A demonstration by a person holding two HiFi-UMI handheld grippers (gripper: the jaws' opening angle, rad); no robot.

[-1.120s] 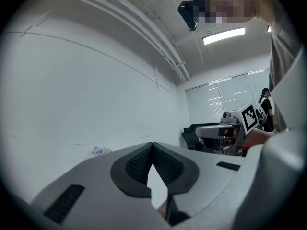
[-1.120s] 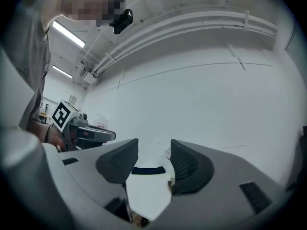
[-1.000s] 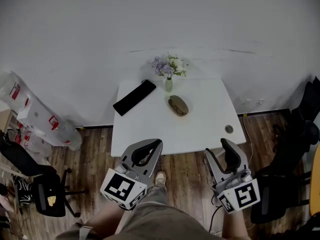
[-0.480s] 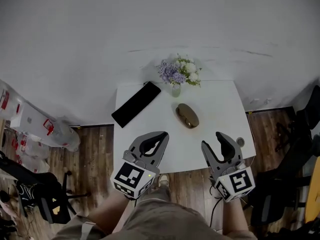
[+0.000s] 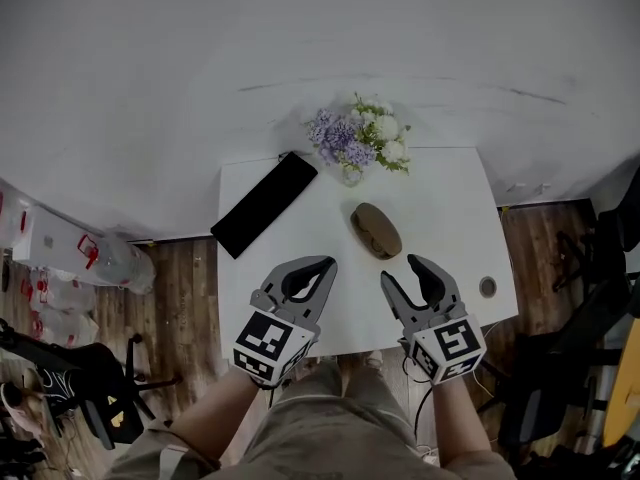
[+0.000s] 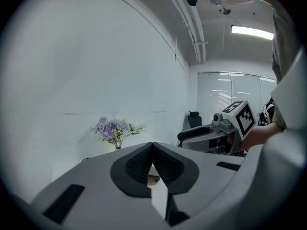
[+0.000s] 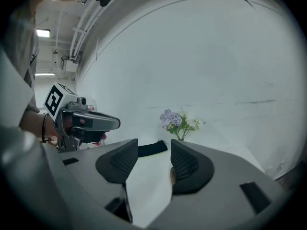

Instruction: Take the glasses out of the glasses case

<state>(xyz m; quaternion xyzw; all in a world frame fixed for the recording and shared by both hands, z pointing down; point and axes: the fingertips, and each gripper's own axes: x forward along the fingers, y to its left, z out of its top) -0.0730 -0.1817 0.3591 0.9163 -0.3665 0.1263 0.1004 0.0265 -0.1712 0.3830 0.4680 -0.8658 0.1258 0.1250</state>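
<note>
L gripper: hovering over the near-left part of the table. Jaws are meeting at the tips w/ nothing between them, and the gripper view is confirming that.
R gripper: hovering over the near edge, right of the L one. Jaws are standing clearly apart and empty.
Glasses case: brown, oval, lying mid-table and looking closed. It's sitting just beyond both grippers, nearer the R one, and neither is touching it.
Flowers: purple & white bunch in a small vase, standing at the far edge, just beyond the case. It's showing in both gripper views.
Black flat item: lying diagonally at the far-left corner, well apart from the case.
Grommet hole: sitting near the table's near-right corner.
Floor: dark wood boards showing either side of the table.
</note>
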